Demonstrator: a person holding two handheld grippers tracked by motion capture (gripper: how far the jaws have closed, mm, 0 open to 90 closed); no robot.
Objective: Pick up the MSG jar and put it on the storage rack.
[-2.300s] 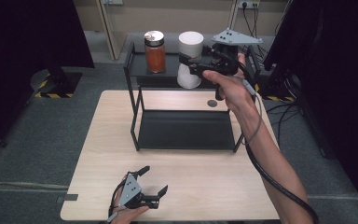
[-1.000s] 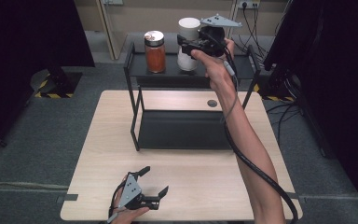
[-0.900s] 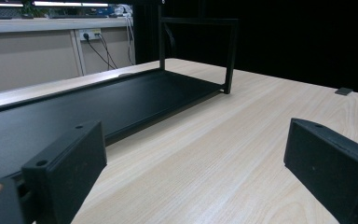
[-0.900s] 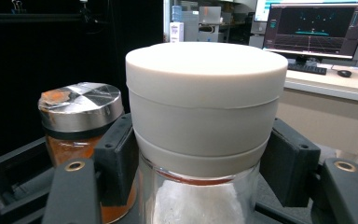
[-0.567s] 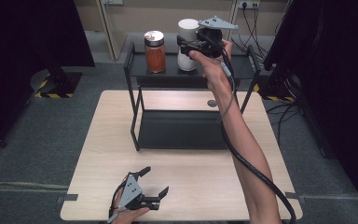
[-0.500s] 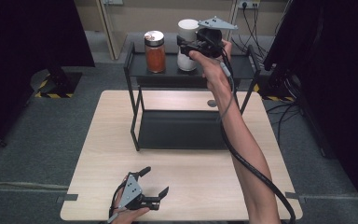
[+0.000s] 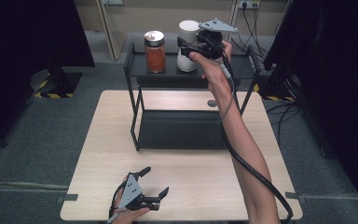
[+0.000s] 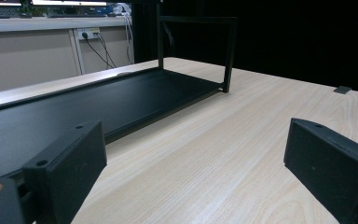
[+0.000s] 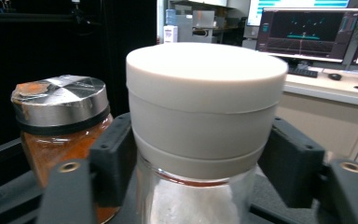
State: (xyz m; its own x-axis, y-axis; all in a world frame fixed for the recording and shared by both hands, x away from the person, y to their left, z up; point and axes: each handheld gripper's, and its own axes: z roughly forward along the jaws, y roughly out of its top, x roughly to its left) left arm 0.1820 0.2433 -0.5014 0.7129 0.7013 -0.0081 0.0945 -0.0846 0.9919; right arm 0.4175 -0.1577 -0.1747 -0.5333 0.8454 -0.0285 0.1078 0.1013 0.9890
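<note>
Since the earliest frame the right gripper [image 7: 189,48] had carried the white-lidded jar [image 7: 187,45] up and back onto the top tier of the black metal rack [image 7: 135,112], where it now stood upright just to the right of the orange-filled jar [image 7: 155,51], near it but apart. In the last half second the right jaws had been opening; in the right gripper view they flanked the jar's neck on both sides, the left pad close against the lid's lower rim and a narrow gap showing at the right one, so the grip looked slackened rather than pinching. The left gripper [image 7: 153,186] had not shifted: it lay low over the near edge of the table [image 7: 98,158], its jaws spread wide with only bare wood between them.

There were two jars, two grippers, one rack with two tiers and one table. The white-lidded jar [image 9: 205,130] was clear glass with a whitish fill under a smooth, matte, round plastic lid with a stepped rim. The orange-filled jar [image 9: 63,135] was also clear glass, holding orange-red powder, capped by a shiny faceted metal lid smeared with orange at one edge. The rack's shelves were flat, matte black sheets on thin square-section legs. The table was pale wood-grain laminate, rectangular, with a small dark round disc [image 7: 211,103] near its far edge.
</note>
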